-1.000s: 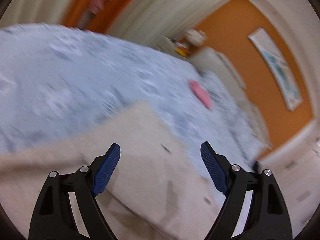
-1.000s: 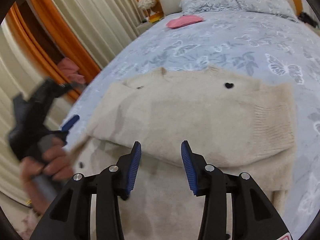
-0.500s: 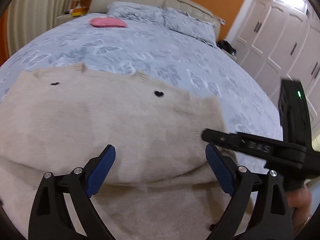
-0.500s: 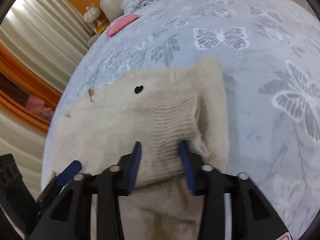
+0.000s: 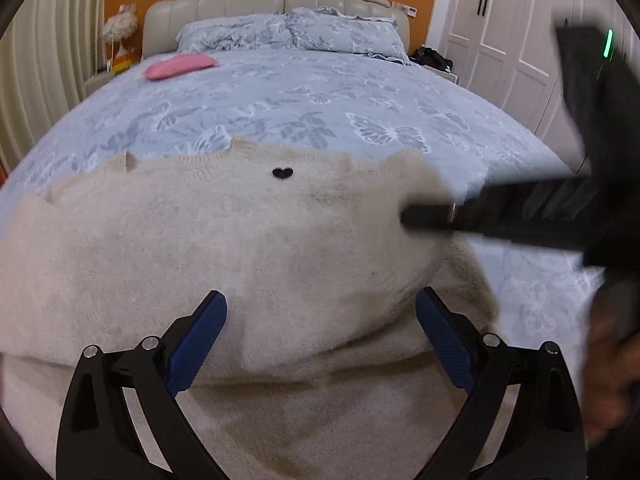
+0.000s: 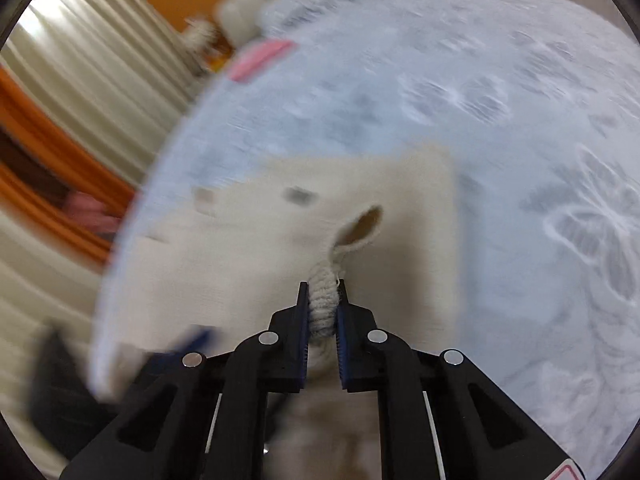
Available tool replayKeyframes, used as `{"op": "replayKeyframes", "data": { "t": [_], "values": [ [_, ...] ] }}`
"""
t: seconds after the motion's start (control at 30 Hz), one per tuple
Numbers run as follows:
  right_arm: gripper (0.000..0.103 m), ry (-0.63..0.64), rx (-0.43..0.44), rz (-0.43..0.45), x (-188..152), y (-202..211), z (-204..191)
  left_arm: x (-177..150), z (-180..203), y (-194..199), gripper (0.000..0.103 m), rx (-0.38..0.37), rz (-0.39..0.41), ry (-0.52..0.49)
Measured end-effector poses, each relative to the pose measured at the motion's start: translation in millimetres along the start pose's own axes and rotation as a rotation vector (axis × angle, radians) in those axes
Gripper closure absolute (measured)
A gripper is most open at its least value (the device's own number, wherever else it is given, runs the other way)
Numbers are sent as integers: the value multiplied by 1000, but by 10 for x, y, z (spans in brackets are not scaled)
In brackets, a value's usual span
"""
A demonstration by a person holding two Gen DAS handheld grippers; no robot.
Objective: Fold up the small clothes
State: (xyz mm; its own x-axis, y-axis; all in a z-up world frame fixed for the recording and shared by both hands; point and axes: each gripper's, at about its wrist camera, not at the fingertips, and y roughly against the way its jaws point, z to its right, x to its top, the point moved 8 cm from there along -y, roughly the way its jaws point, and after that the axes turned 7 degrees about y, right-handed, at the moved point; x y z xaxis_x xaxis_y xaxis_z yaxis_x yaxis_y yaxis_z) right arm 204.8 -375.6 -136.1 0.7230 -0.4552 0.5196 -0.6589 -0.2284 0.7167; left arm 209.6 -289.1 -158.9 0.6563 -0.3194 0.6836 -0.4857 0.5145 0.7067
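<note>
A cream knitted sweater (image 5: 224, 248) with small black hearts lies partly folded on the blue butterfly bedspread (image 5: 280, 96). My left gripper (image 5: 320, 336) is open and empty, just above the folded layer's near edge. My right gripper (image 6: 323, 308) is shut on the sweater's ribbed sleeve cuff (image 6: 324, 300) and lifts it over the body. The right gripper also shows blurred in the left wrist view (image 5: 432, 216), reaching in over the sweater's right side. The sweater (image 6: 248, 256) is blurred in the right wrist view.
A pink folded item (image 5: 180, 66) lies near the pillows (image 5: 288, 34) and headboard. White wardrobe doors (image 5: 508, 28) stand at the right, curtains (image 5: 36, 80) at the left. Bedspread lies bare beyond the sweater.
My right gripper has shut on the sleeve cuff and is pulling it up and inward. The left gripper has swung to face the headboard and stays open above the sweater.
</note>
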Motion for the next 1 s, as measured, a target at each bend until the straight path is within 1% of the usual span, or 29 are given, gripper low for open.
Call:
{"op": "replayKeyframes", "data": {
  "t": [0.07,0.1,0.13,0.17,0.2,0.23,0.27,0.3,0.33,0.37,0.4,0.43,0.47,0.5,0.53,0.57,0.6,0.67,0.77,0.83,0.87,0.9,0.93,0.97,1.0],
  "values": [
    [92,8,141,21,112,132,-373,86,2,70,10,9,47,-8],
    [92,4,214,25,162,185,-568,159,-26,154,10,-7,93,10],
    [92,5,299,10,199,205,-773,209,-56,205,11,-15,119,22],
    [92,6,353,-4,228,209,-920,314,-129,323,14,-37,173,46],
    [91,9,401,-20,256,209,-1057,395,-191,418,34,-67,212,65],
    [89,11,449,-36,293,209,-1203,482,-263,507,49,-97,241,83],
    [86,18,486,-43,350,237,-1332,591,-414,600,77,-89,265,121],
    [86,31,498,-36,399,282,-1417,679,-583,658,98,-101,269,185],
    [85,52,499,6,475,390,-1503,754,-773,733,99,-128,282,268],
    [78,73,485,45,519,484,-1532,868,-1144,926,99,-133,351,410],
    [67,99,449,87,547,560,-1542,921,-1343,1062,99,-128,390,472],
    [47,129,380,128,563,622,-1501,984,-1587,1257,99,-118,444,538],
    [44,183,262,156,535,609,-1455,1049,-1884,1535,99,-91,512,603],
    [44,243,161,140,462,492,-1431,1091,-2114,1812,99,-60,577,640],
    [44,278,110,104,391,359,-1417,1111,-2278,2049,99,-30,630,661],
    [44,316,55,40,260,111,-1427,1127,-2395,2236,99,-10,667,672],
    [44,352,18,-4,148,-110,-1469,1140,-2475,2382,99,0,694,678],
    [44,441,-12,-74,-60,-557,-1644,1163,-2604,2630,99,22,735,691],
    [44,517,-23,-169,-320,-1078,-1909,1198,-2633,2835,99,29,783,677],
    [44,586,-54,-177,-406,-1276,-2108,1203,-2599,2931,99,11,810,670],
    [43,664,-94,-165,-431,-1369,-2254,1192,-2579,2973,99,3,822,671],
    [40,710,-117,-151,-410,-1410,-2303,1160,-2568,3006,99,-4,830,676],
    [34,779,-152,-121,-393,-1465,-2420,1166,-2580,3007,99,-17,832,684],
    [31,819,-170,-108,-380,-1510,-2457,1142,-2579,3011,99,-22,831,690],
    [31,854,-192,-106,-371,-1594,-2492,1131,-2602,2993,99,-23,828,698]
  ]
}}
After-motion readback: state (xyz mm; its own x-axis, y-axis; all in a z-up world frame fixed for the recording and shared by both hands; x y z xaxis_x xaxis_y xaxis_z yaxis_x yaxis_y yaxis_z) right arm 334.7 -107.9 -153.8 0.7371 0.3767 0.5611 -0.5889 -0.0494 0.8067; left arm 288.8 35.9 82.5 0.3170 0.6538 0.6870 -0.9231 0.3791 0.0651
